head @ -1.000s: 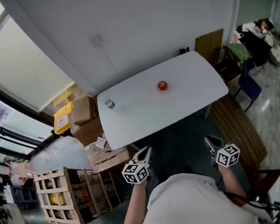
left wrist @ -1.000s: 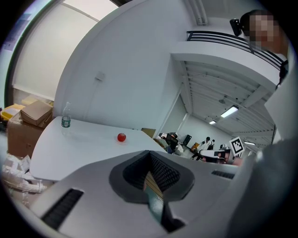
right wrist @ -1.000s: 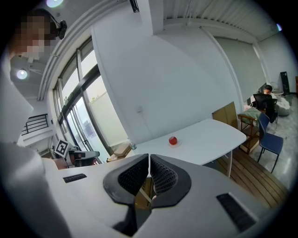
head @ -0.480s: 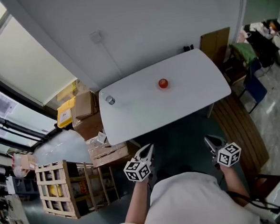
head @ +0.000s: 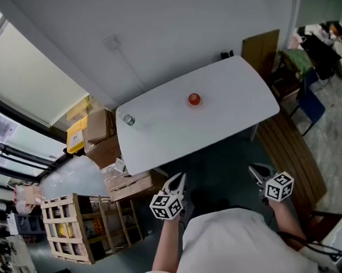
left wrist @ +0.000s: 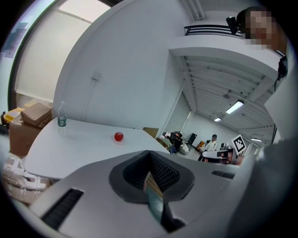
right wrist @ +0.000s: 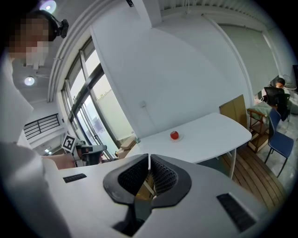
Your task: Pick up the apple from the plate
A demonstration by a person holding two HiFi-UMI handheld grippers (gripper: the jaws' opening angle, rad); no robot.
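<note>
The person wears a white top [head: 237,245]. The left claw [head: 177,180] and the right claw [head: 257,169] each have a light grey housing [left wrist: 93,186], black ribbed pads [right wrist: 163,179] and dark rectangular slots [right wrist: 230,211]. Each carries a white cube [head: 166,207] printed with black square markers. A black cable [head: 307,247] runs beside the right forearm.

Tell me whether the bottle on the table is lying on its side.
No, the bottle stands upright, cap up, near a corner of the table.
</note>
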